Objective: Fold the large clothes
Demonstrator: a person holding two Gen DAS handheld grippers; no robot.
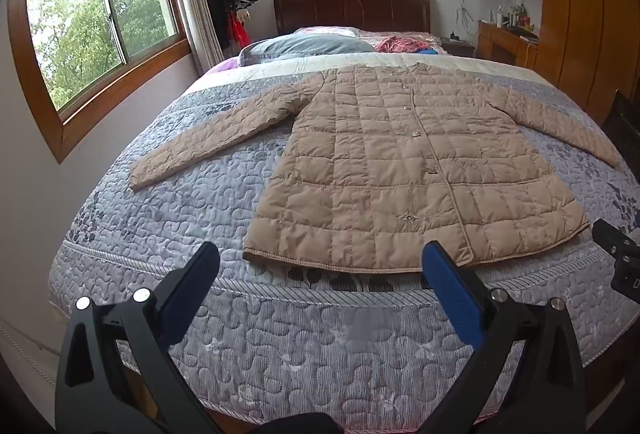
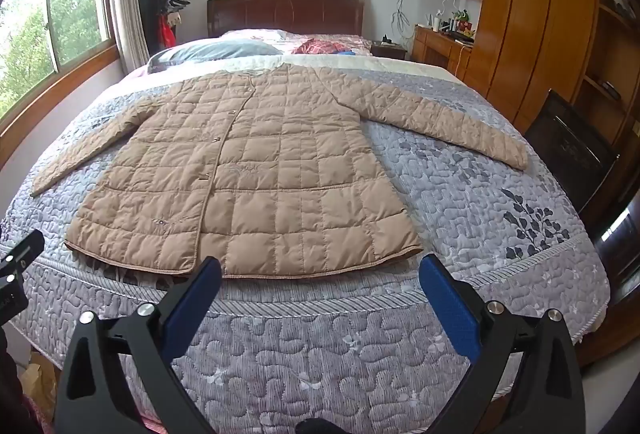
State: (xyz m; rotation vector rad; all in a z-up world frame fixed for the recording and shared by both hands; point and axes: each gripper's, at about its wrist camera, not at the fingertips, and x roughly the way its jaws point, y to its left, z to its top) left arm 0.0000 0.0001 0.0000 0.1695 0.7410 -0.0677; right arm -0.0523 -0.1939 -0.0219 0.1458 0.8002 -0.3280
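A tan quilted jacket (image 1: 400,162) lies flat, front up, on the grey quilted bed (image 1: 304,338), both sleeves spread out to the sides. It also shows in the right wrist view (image 2: 256,170). My left gripper (image 1: 320,254) is open and empty, hovering over the foot of the bed just short of the jacket's hem. My right gripper (image 2: 320,266) is open and empty, also just short of the hem, toward its right corner. The right gripper's body shows at the right edge of the left wrist view (image 1: 620,258).
Pillows (image 1: 304,44) and a red cloth (image 1: 400,44) lie near the dark headboard (image 1: 352,12). A wooden wardrobe (image 2: 532,26) and desk stand to the right, with a dark chair (image 2: 568,150) beside the bed. Windows and a coat rack (image 1: 224,2) are on the left.
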